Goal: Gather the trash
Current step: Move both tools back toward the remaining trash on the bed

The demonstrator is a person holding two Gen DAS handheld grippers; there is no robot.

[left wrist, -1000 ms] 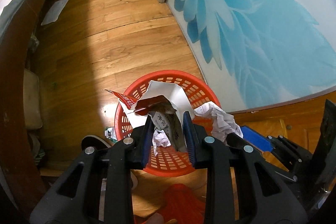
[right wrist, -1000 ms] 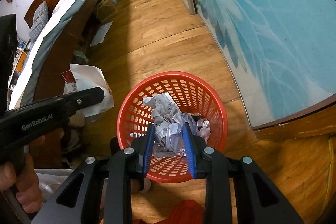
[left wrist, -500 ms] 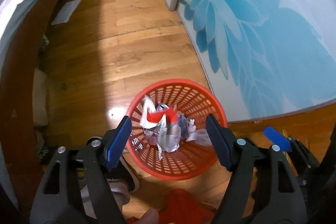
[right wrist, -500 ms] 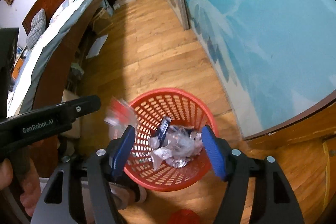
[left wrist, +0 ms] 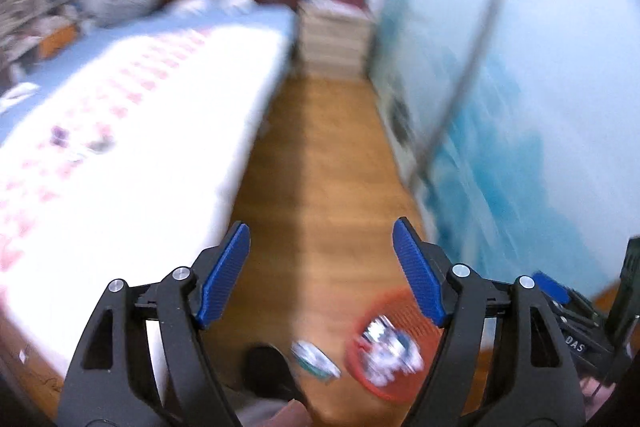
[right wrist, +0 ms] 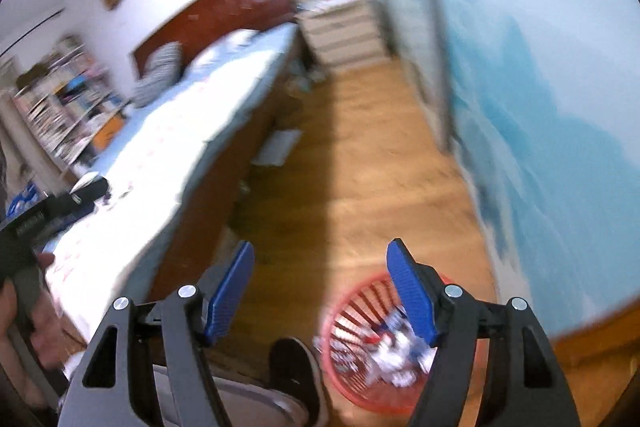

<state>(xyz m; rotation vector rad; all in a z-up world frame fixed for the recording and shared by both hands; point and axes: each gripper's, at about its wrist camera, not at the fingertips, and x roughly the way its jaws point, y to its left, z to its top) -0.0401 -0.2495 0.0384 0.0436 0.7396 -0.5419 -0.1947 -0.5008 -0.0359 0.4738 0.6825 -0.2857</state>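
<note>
One bed (left wrist: 132,131) is filling the left side, its pale printed cover lying smooth and flat; beside it the plank floor (left wrist: 320,187) is running glossy and long toward a single white drawer chest (left wrist: 334,43). Down low, one round red lattice basket (right wrist: 352,323) is standing upright, mouth facing up — crumpled white paper trash (right wrist: 396,355) is sitting inside (too blurred to count). One scrap (left wrist: 314,357) is lying on the floor just beside the basket. Both claws are gaping, nothing between the ribbed blue pads — left gripper (left wrist: 322,239) and right gripper (right wrist: 320,255) have just been opening.
</note>
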